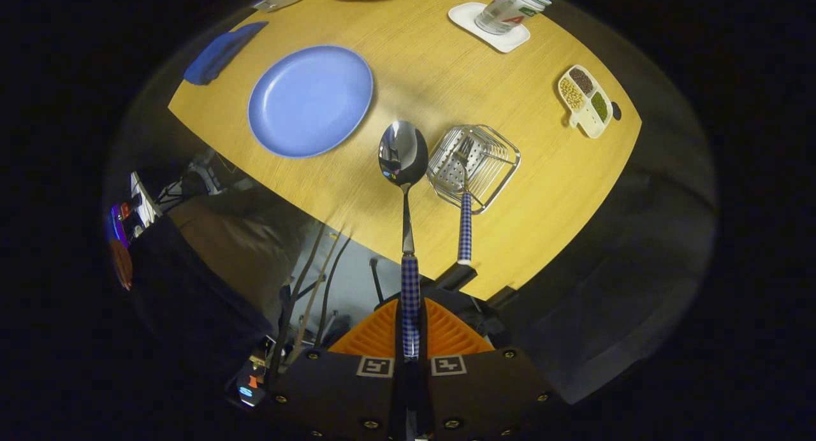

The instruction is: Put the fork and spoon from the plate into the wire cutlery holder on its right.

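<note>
The gripper (410, 355) pinches the spoon (404, 192) by its checked handle, its polished oval bowl mid-frame — just right, the fork (465, 205) stands in the wire cutlery holder (475, 164); the round blue plate (310, 101) lies upper left.

The gripper (411, 339) has two broad dark housings studded with brass-coloured screws, each bearing a square black-and-white marker near its inner top corner, and ribbed fingers (376, 336) ahead of them.
</note>
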Available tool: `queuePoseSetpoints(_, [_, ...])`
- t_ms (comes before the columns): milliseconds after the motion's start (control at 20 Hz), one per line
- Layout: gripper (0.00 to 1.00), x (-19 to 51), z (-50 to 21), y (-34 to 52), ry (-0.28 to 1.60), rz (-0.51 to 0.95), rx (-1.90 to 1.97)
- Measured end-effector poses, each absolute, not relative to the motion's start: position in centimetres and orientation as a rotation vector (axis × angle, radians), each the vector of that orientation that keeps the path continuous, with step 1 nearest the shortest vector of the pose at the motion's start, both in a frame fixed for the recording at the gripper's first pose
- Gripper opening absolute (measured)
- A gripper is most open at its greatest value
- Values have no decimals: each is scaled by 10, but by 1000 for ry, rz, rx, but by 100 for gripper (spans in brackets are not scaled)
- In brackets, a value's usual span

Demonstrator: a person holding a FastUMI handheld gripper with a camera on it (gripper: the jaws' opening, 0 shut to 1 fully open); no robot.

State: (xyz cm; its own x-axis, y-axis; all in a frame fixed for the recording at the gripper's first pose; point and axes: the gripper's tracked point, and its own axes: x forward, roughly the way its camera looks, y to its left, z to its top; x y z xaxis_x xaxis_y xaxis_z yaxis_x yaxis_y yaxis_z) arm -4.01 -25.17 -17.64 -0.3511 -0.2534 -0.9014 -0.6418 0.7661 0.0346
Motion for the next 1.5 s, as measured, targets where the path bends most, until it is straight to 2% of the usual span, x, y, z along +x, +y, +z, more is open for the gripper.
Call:
queuePoseSetpoints(850, [7, 2, -190, -323, 2024, 442, -879])
queuePoseSetpoints(1500, [7, 22, -233, -313, 2101, 462, -892])
